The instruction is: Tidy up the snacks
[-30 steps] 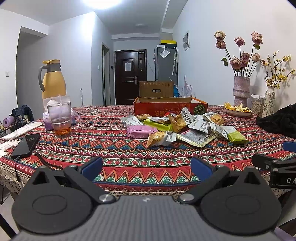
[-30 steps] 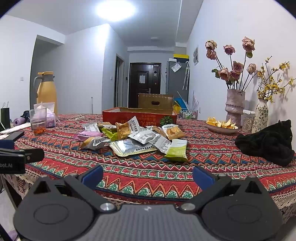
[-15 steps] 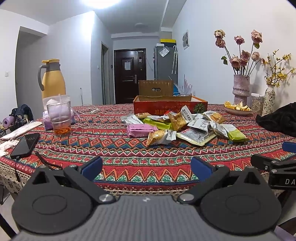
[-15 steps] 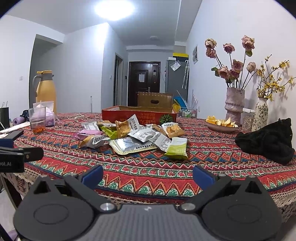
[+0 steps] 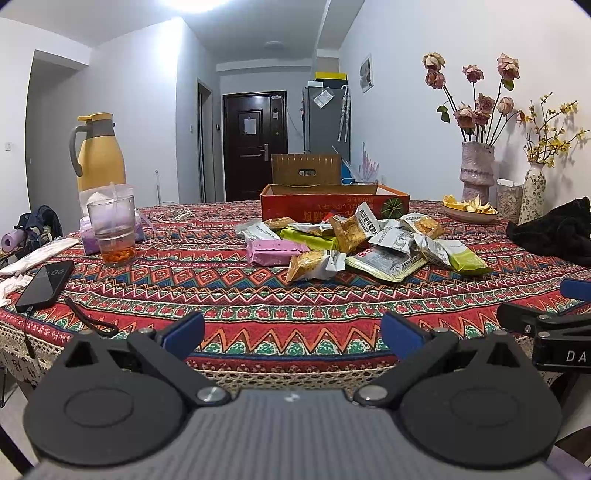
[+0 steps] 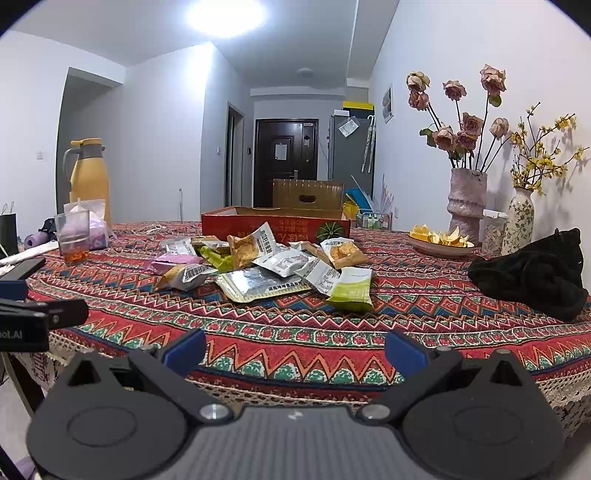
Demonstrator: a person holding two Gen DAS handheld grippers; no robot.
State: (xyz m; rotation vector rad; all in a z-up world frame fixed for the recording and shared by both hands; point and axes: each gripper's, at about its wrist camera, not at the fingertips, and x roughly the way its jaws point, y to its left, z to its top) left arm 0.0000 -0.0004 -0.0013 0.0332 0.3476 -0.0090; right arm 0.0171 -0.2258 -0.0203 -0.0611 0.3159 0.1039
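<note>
both the left gripper (image 5: 291, 332) and right gripper (image 6: 293, 349) hover wide open and empty at the near table edge (image 5: 295, 369), snack packets (image 5: 354, 247) piled beyond before the far red box (image 5: 332, 206).

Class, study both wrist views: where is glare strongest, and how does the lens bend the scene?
Left wrist view: ceiling light blown out at the top edge, table edge bowed, corners dark. Right wrist view: ceiling light flares white, walls curve outward.
</note>
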